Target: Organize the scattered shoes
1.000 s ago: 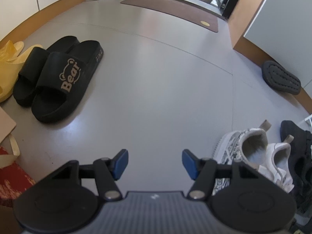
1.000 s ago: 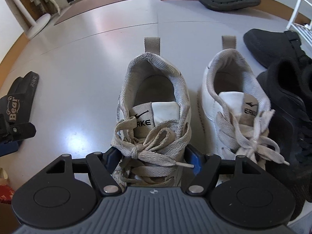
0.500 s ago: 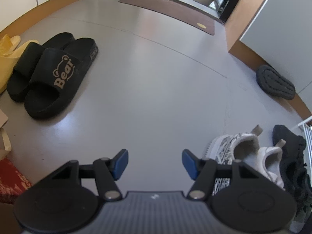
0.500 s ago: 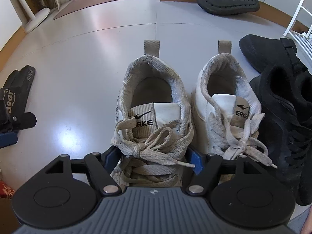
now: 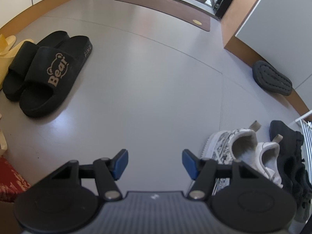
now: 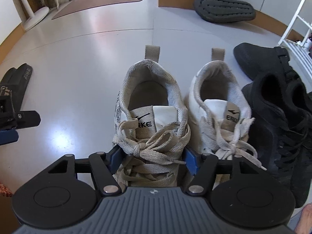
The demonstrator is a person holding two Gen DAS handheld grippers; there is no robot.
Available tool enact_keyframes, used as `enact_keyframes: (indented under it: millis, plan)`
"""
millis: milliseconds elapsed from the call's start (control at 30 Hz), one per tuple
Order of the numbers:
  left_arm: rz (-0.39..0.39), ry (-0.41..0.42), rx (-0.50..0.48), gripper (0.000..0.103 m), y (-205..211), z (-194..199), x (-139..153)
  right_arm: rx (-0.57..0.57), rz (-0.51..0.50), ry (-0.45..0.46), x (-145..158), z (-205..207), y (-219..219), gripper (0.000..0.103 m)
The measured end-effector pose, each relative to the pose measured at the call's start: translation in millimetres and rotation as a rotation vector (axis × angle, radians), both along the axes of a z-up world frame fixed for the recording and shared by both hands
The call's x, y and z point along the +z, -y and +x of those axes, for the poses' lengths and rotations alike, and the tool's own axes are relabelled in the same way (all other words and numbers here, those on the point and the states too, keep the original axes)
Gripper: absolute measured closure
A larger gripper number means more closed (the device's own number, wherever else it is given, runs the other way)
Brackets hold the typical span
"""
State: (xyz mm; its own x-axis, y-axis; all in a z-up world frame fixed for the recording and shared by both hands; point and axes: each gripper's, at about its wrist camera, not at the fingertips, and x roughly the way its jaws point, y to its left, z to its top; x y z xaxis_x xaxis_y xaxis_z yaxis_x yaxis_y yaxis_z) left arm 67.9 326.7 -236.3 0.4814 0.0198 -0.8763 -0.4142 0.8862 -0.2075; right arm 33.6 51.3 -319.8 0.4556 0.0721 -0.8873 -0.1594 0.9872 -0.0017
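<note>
Our right gripper (image 6: 153, 159) straddles the laced front of a white ERKE sneaker (image 6: 150, 117), whose heel points toward twelve o'clock. The jaws have just been closing around it, and the blue pads (image 6: 190, 160) now sit right at the shoe's sides; we cannot tell whether they actually press on it. Just beside it, at about two o'clock in the right wrist view, stands the matching second sneaker (image 6: 220, 105), parallel and nearly touching. Further toward three o'clock lie black sneakers (image 6: 280, 105), close against the white pair. An upturned dark slipper (image 6: 224, 8) shows its sole at one o'clock, near the wall.

Our left gripper (image 5: 155, 164) hangs over bare grey floor (image 5: 146, 89) with its fingers well apart and nothing between them. From it we see a pair of black "Bear" slides (image 5: 48, 72) at ten o'clock, side by side and touching, with something yellow (image 5: 5, 46) beyond them at the edge. The white sneakers appear at four o'clock in this view. A brown doormat (image 5: 165, 2) lies at twelve o'clock.
</note>
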Motion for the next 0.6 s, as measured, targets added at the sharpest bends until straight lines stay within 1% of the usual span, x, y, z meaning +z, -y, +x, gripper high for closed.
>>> enact_keyframes:
  millis: [100, 300, 467, 533, 600]
  plan:
    - [0.003, 0.002, 0.023, 0.039, -7, -13, 11, -0.007, -0.008, 0.003, 0, 1, 1, 0.034]
    - [0.006, 0.014, 0.026, 0.039, 3, -10, 10, 0.003, 0.020, -0.025, 5, 5, 3, 0.030]
    - [0.000, 0.025, 0.017, 0.039, 14, -9, 9, 0.069, 0.045, -0.016, 23, 3, 11, 0.030]
    - [-0.002, 0.038, 0.009, 0.039, 22, -8, 10, 0.124, 0.058, 0.001, 32, 8, 14, 0.030]
    - [-0.004, 0.044, 0.006, 0.039, 25, -8, 11, 0.182, 0.040, 0.014, 39, 14, 15, 0.030]
